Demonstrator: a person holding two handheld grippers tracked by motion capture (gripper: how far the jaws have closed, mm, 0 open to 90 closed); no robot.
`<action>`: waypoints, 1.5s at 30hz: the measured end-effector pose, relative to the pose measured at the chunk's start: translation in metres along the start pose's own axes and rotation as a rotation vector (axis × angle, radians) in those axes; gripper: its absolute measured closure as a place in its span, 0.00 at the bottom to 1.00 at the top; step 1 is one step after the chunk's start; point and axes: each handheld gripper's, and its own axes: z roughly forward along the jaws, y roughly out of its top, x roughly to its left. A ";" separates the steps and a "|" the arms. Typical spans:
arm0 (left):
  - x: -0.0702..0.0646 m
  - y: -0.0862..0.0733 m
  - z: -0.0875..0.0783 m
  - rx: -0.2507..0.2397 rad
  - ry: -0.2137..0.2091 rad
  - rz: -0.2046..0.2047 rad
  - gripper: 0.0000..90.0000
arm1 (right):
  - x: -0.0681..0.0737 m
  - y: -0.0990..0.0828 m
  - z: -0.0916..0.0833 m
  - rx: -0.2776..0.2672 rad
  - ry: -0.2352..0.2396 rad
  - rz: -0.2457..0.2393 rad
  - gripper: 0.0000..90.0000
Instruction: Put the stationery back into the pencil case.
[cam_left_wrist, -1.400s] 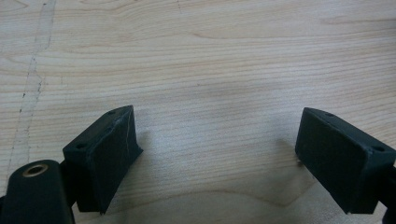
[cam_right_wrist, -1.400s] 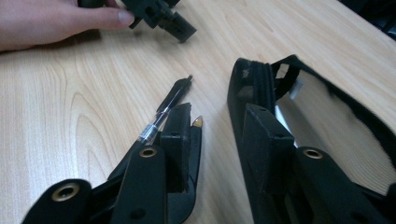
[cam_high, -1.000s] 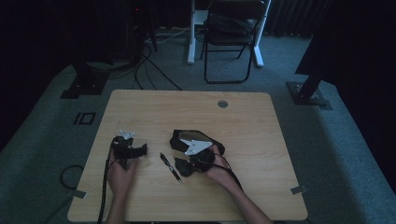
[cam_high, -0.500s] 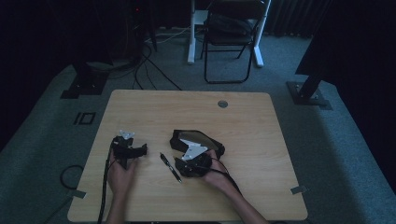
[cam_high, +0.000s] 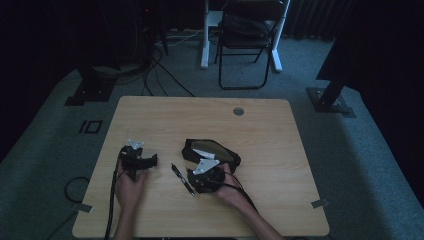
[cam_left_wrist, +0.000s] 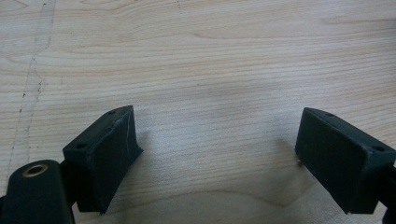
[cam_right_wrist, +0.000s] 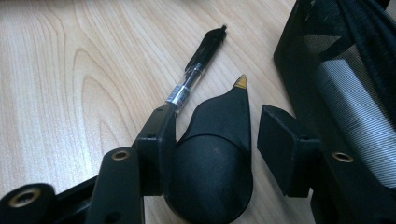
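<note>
pen (cam_right_wrist: 196, 70) lies flat on the wooden table (cam_high: 280, 125), pointing toward twelve o'clock in the right gripper view and touching the outer side of the right gripper's (cam_right_wrist: 212, 140) jaw at nine o'clock, while a black mesh holder (cam_right_wrist: 341, 70) lies on its side at three o'clock. between those jaws sits a rounded black thing with a gold tip (cam_right_wrist: 219, 140), against the nine o'clock pad with a gap at the other; the jaws have just been opening. left gripper (cam_left_wrist: 215, 154) rests at nine o'clock of the pen in the high view, its jaws wide apart over bare wood, gripping nothing.
</note>
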 end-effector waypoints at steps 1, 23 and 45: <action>0.000 0.000 0.000 -0.001 0.000 -0.001 0.15 | 0.001 0.000 0.000 0.003 0.000 0.002 0.51; 0.000 0.000 0.000 0.000 0.000 0.001 0.15 | -0.005 -0.012 0.003 0.038 -0.002 0.046 0.46; 0.000 0.000 0.000 0.000 0.000 0.001 0.15 | -0.011 -0.021 0.000 0.087 0.020 0.083 0.42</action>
